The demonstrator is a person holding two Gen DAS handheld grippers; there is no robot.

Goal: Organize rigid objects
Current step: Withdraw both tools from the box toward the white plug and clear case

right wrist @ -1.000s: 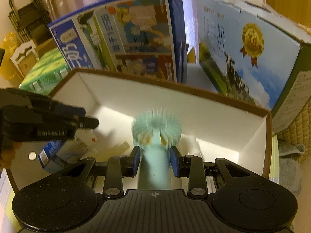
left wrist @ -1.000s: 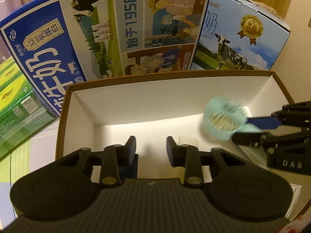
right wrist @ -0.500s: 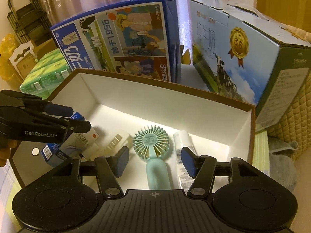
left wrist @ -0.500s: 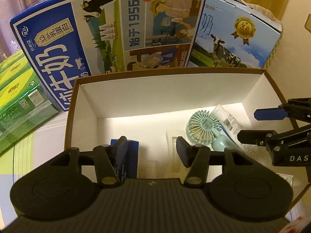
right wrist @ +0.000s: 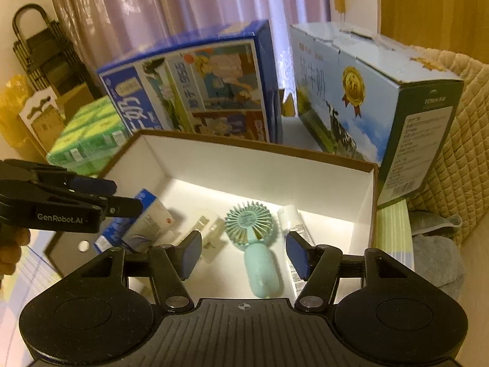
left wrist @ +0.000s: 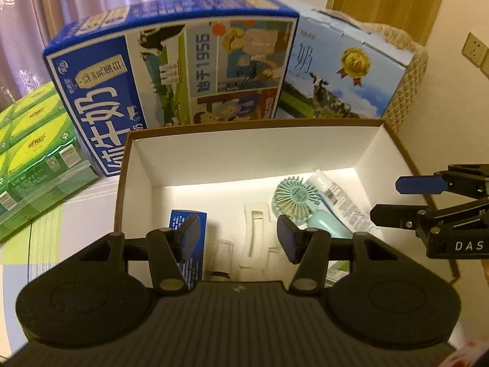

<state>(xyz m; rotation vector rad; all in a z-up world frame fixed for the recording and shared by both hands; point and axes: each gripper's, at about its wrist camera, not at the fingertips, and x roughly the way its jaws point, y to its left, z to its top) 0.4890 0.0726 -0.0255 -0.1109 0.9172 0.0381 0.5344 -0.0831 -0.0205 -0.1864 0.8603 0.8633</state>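
Left wrist cam: left gripper (left wrist: 238, 238) has just opened and holds nothing, hanging over the white-lined cardboard box (left wrist: 244, 156). Inside lie a glossy blue carton (left wrist: 189, 244), a cream plastic clip-like thing (left wrist: 255, 235) (blurry, can't say exactly what), the mint handheld fan (left wrist: 295, 202) with its round ribbed grille, and a white tube (left wrist: 339, 202). The right gripper (left wrist: 394, 197) pokes in from the side.

Right wrist cam: right gripper (right wrist: 244, 253) has likewise just let go, jaws apart with nothing pinched, fan (right wrist: 248, 223) flat on the box floor below. Only here you see the fan's smooth rounded handle in full, plus a quilted beige cushion (right wrist: 458, 128).
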